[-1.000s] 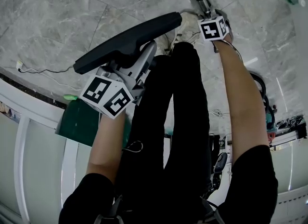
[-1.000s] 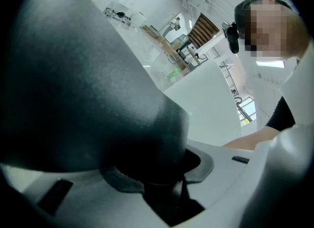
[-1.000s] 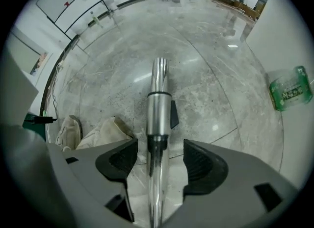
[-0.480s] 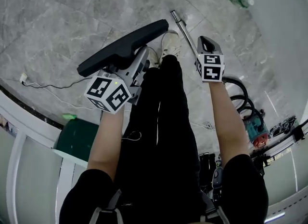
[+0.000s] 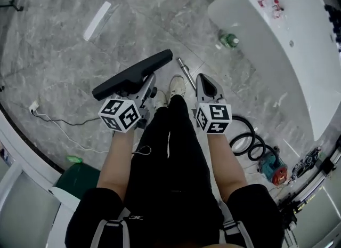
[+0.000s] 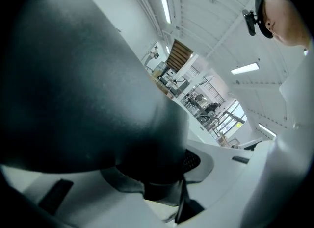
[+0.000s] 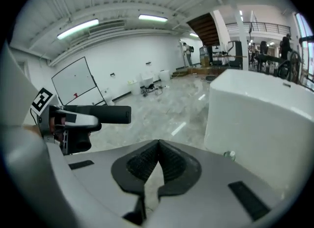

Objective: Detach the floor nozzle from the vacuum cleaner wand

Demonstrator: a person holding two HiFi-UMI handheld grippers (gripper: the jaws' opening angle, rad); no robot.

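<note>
The black floor nozzle [image 5: 133, 76] is off the floor, its neck clamped in my left gripper [image 5: 146, 85]. In the left gripper view the nozzle's dark body [image 6: 83, 85] fills most of the picture, and its neck sits between the jaws of that gripper [image 6: 164, 188]. The thin metal wand [image 5: 185, 73] lies on the floor by itself, beyond the person's shoes. My right gripper [image 5: 204, 81] hangs above the right knee, shut and empty; in the right gripper view its pads [image 7: 158, 146] meet with nothing between them. The nozzle [image 7: 98, 114] shows at that view's left.
A white bathtub [image 5: 287, 44] stands at the upper right with a green bottle [image 5: 230, 40] beside it. A black hose coil [image 5: 250, 140] and the vacuum body [image 5: 274, 169] lie at the right. A white cable [image 5: 48, 116] and a green bin [image 5: 80, 180] are at the left.
Both grippers have risen well above the floor. The right gripper let go of the wand and shut empty. The left gripper carried the nozzle up, away from the wand.
</note>
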